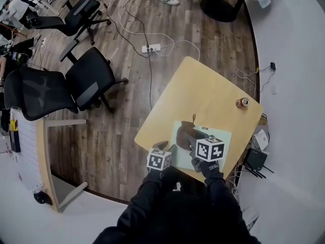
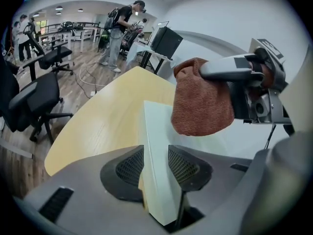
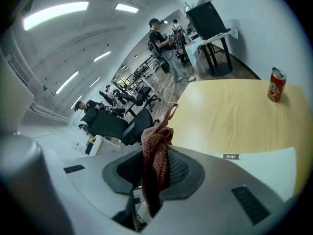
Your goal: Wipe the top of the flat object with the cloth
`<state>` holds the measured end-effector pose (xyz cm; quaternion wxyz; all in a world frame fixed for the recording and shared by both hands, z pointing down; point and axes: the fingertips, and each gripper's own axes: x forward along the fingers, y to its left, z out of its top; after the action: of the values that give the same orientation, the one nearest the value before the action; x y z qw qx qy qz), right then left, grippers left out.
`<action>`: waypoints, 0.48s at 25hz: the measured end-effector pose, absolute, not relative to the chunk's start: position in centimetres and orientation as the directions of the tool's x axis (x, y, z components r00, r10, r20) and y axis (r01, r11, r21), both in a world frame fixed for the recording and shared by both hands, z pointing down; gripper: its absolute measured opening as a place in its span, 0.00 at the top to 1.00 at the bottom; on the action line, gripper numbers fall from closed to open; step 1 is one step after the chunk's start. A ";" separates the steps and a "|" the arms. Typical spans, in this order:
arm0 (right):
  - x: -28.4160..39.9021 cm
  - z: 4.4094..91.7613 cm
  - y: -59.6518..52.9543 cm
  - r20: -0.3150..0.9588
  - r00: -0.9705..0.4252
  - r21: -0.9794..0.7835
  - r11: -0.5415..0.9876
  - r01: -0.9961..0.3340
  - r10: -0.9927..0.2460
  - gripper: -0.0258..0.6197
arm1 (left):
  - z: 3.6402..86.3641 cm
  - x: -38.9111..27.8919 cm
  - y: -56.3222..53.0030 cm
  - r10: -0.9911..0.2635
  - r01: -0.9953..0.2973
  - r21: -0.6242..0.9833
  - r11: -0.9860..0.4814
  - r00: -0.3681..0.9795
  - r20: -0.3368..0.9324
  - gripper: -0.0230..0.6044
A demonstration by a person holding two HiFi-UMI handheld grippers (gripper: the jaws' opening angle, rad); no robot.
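Observation:
A pale green flat board lies at the near end of the light wooden table. My left gripper is at the board's near left corner. In the left gripper view the board runs between the jaws of that gripper, which stand apart and open around it. My right gripper is shut on a reddish-brown cloth, which it holds over the board. The cloth hangs bunched from the right gripper just above the board's surface. In the right gripper view the cloth is pinched between the pads.
A red drinks can stands near the table's right edge, also seen as the can. Black office chairs and a power strip with cables are on the wooden floor to the left. A person stands by a far desk.

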<state>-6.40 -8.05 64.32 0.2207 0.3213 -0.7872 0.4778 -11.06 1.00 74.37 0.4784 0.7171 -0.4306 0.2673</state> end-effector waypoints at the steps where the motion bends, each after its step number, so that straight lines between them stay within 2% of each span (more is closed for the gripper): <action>1: -7.1 65.0 -8.3 0.657 -0.702 -0.619 0.333 -0.711 -0.276 0.80 | 74.7 -11.1 1.1 -0.349 -0.870 0.463 -0.170 0.493 0.797 0.72; 8: -9.5 70.3 -10.0 0.672 -0.715 -0.659 0.284 -0.696 -0.194 0.80 | 75.6 -10.6 0.9 -0.291 -0.839 0.506 -0.200 0.544 0.787 0.75; 12: -9.2 73.3 -10.8 0.720 -0.667 -0.606 0.298 -0.738 -0.189 0.80 | 75.7 -10.6 0.7 -0.276 -0.826 0.522 -0.215 0.564 0.778 0.75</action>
<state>-9.15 -10.78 73.25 0.2703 0.3052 -0.7588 0.5079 -10.60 0.68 75.67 0.5000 0.7293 -0.3777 0.2748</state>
